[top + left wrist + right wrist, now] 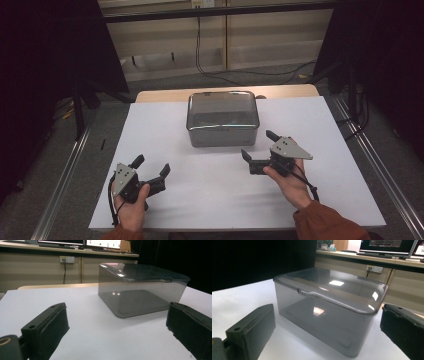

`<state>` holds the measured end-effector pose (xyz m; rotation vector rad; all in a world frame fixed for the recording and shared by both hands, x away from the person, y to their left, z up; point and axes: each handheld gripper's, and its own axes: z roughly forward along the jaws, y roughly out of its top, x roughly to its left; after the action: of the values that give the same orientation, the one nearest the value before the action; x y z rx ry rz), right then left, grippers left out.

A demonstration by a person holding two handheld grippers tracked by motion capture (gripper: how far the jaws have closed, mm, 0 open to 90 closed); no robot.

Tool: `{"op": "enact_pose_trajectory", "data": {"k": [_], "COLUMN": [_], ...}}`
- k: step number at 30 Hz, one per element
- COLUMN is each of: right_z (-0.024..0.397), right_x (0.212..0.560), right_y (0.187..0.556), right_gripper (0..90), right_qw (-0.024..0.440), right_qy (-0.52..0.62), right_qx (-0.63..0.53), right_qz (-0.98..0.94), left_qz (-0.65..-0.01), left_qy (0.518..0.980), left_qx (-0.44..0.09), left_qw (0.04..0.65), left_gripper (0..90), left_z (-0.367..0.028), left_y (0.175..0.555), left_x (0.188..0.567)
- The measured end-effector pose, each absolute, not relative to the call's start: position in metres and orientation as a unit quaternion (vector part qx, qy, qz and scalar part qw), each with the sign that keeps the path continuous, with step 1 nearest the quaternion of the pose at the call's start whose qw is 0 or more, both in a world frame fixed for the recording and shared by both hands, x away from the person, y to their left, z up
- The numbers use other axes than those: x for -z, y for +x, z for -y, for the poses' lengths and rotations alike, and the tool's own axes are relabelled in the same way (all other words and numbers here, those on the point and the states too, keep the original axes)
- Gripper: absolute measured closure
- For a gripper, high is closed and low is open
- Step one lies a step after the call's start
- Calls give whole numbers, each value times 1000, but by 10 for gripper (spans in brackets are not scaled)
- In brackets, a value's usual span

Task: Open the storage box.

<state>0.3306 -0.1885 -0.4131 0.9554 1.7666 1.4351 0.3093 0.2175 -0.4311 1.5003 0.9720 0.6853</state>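
— Smoky grey plastic, see-through: that's the box point(223, 119) we have at the far middle of the white counter point(165, 130), lid point(222, 108) seated on top. In the high view it sits square to us, with bare counter on every side.

— And our grippers? We see the left gripper point(151, 166) near the front left, held in the left hand point(131, 200), well apart from the box. Its jaws stand wide open with nothing between them — in the left gripper view they frame bare counter, and the box stands beyond them, off to the right.

— Same for the right gripper point(259, 145). We hold it in the right hand point(290, 182) at the front right, nearer the box than the left one but not touching it. Its jaws gape wide too, gripping nothing; in the right gripper view the box stands just past them, one corner turned our way.

— From that view we can see through the wall to the floor of the box, and we make out nothing inside it but reflections of light. A small tab point(308, 292) juts from the lid's edge.

— Beyond the counter, we see a wall socket point(67, 259) with cables hanging down, and monitors point(388, 245) on a shelf above.
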Motion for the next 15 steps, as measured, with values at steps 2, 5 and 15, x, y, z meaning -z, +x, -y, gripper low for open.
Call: {"op": "enact_pose_trajectory", "data": {"k": [2, 5, 15], "right_z": [186, 181, 165], "right_x": [411, 409, 406], "right_y": [333, 337, 350], "right_gripper": [0, 0, 0], "right_qw": [327, 323, 315], "right_qy": [363, 364, 355], "right_qx": [-554, -554, -550], "right_qz": [-674, -676, -687], "left_qz": [-415, -415, -418], "left_qy": [641, 642, 641], "left_qx": [-293, -294, -295], "left_qw": [576, 574, 573], "left_gripper": [37, 37, 37], "left_z": [-218, -218, -218], "left_y": [309, 309, 310], "left_x": [431, 431, 432]}}
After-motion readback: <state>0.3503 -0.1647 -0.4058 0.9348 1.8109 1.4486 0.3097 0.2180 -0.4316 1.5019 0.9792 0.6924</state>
